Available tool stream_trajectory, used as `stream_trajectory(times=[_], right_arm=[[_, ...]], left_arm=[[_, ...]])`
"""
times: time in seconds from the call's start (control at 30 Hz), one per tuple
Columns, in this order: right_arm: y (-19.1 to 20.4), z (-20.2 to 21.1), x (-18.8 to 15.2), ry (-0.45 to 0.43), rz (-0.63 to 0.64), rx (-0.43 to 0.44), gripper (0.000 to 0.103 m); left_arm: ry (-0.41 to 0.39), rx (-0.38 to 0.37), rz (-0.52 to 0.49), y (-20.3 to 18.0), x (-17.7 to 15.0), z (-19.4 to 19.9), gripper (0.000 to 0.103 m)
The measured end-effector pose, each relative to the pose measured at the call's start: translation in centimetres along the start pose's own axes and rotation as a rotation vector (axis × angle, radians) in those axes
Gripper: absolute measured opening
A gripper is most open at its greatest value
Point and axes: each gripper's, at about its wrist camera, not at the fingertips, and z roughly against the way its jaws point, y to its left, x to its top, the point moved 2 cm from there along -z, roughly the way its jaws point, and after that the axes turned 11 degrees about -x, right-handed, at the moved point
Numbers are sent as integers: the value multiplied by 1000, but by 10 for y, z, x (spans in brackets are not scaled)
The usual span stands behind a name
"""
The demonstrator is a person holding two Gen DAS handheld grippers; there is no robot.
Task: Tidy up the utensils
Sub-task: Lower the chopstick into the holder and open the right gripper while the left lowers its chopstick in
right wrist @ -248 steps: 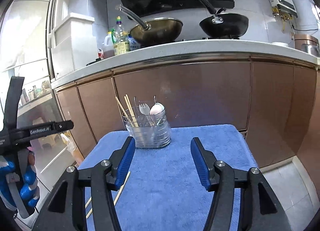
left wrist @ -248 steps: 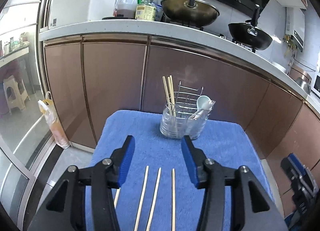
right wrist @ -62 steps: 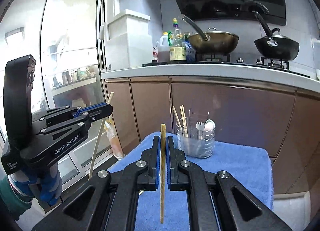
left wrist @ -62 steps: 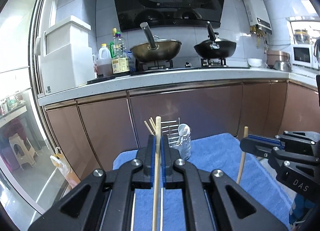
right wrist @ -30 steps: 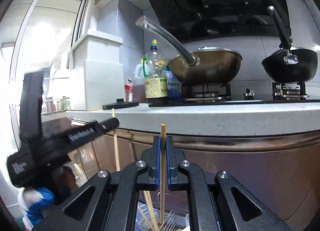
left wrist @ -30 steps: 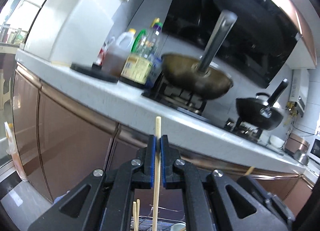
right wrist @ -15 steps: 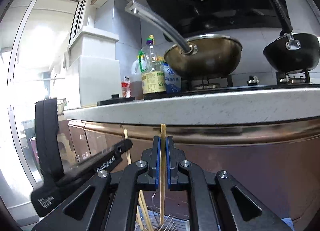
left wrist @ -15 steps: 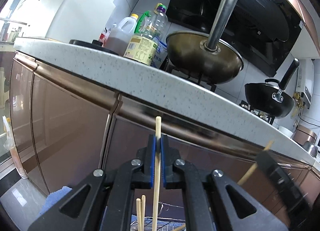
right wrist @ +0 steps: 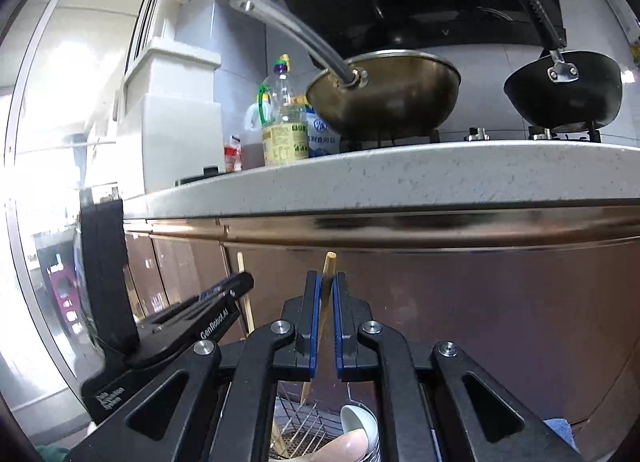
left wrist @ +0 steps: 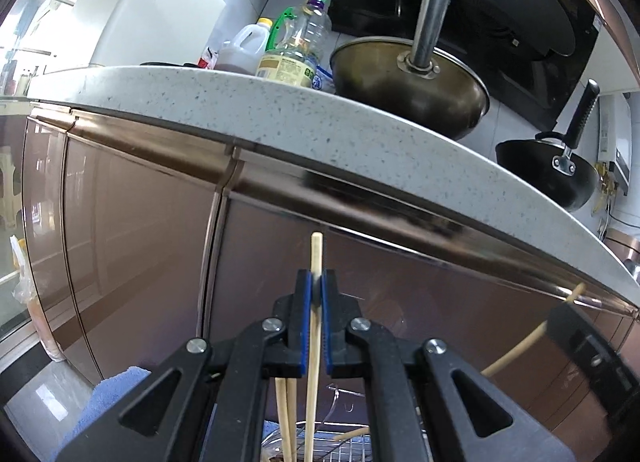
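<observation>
Loosening now: right gripper (right wrist: 324, 294) fingers are parting, its chopstick (right wrist: 326, 282) tilting free above the holder (right wrist: 296, 434); left gripper (left wrist: 316, 294) is still clamping its chopstick (left wrist: 314, 326) upright.

Left black plastic two-finger gripper (left wrist: 316, 294): blue rubber pads lining the jaws, silver round screws at linkage pivots, triangular cut-outs at 5 and 7 o'clock. Right black plastic two-finger gripper (right wrist: 325, 294): same build. Left unit's side carries white "GenRobot.AI" lettering.
</observation>
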Motion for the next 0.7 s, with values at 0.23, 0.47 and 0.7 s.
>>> stream_trajectory(times=[0.23, 0.47, 0.7], right_arm=[[1, 12, 12, -28, -13, 30, 6], [0, 19, 17, -45, -20, 43, 6], [-5, 26, 14, -46, -26, 39, 6]], left_arm=[[-37, 6, -6, -3, 6, 4, 5], [-43, 15, 6, -1, 5, 0, 5], [-16, 5, -3, 0, -8, -5, 6]])
